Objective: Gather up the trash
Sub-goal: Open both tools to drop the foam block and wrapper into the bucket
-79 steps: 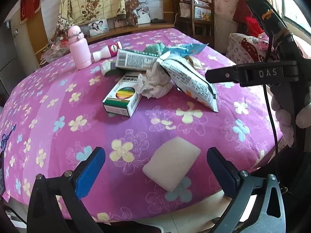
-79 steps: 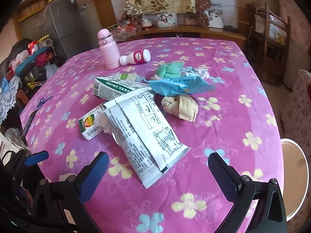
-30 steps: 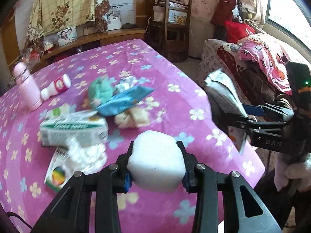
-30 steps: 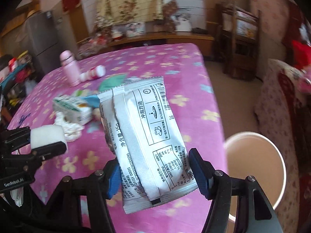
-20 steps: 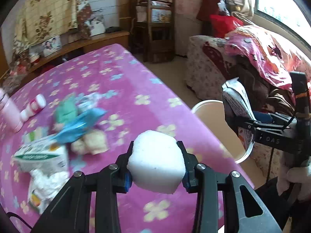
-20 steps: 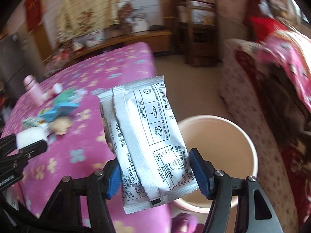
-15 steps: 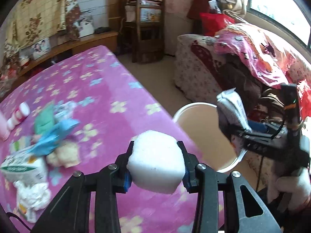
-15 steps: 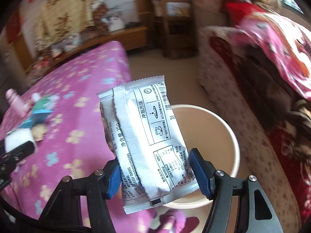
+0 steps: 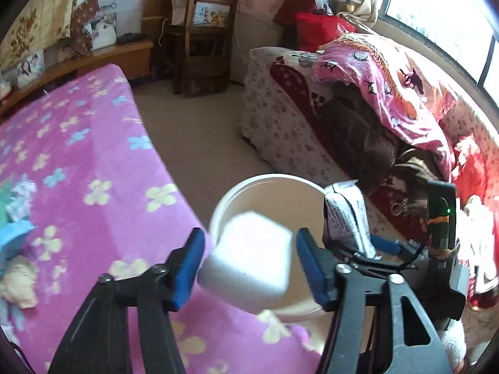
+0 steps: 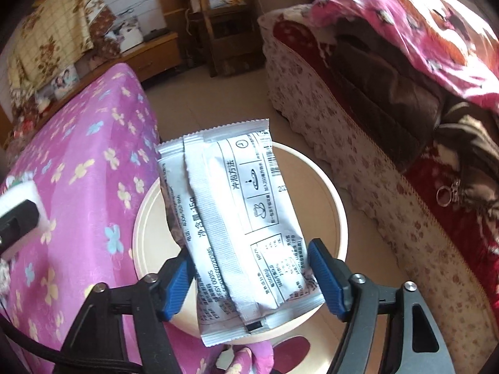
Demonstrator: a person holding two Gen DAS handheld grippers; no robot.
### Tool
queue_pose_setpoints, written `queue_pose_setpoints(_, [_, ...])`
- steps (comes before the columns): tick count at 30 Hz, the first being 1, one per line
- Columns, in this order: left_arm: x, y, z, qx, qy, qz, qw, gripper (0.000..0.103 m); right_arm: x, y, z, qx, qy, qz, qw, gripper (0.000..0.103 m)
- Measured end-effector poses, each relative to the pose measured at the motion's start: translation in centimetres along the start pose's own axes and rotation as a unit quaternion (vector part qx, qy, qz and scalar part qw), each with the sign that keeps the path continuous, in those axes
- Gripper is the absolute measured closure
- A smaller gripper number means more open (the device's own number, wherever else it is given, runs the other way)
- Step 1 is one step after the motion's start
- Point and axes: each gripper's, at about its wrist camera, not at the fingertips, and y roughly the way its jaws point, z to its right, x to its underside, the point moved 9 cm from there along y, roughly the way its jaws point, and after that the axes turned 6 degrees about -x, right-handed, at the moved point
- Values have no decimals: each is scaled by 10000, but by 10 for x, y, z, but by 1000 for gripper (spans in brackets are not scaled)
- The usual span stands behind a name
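- White foam block (image 9: 249,258) lies between the blue pads of the left gripper (image 9: 249,261), over the near rim of the cream bin (image 9: 237,196); the jaws have just been opening, a gap shows at the right pad, and the left pad sits at the block's edge, where contact cannot be told.
- Silver printed sachet (image 10: 237,224) stands upright between the pads of the right gripper (image 10: 252,277), directly above the bin's mouth (image 10: 340,218); these jaws have also just been opening and both pads stand apart from the packet's sides.
- Cream bin stands on the tiled floor (image 9: 193,137), just beside the edge of the counter.
- Pink flowered cloth (image 9: 78,168) covers the counter; remaining litter lies at its far left: a blue wrapper (image 9: 14,233), a crumpled yellowish tissue (image 9: 18,283) and a green item, partly cut off.
- Sofa (image 10: 358,118) with a pink blanket (image 10: 405,21) fills the right side.
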Motion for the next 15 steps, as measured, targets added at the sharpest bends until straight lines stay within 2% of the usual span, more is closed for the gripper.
queue_pose_setpoints(3, [4,10,5,256,-151,-131,9995,37,5,6,8,-199,349,-174,9990,21])
queue_pose_setpoints(9, [8,8,1,136,-158,-131,9997,37,3,2,7,-215,247,-70,9994,21])
queue_pose_setpoints(15, [7,-13,-13,-50,-179,65,9998,36,-2,-5,3,-216,204,94,9995,21])
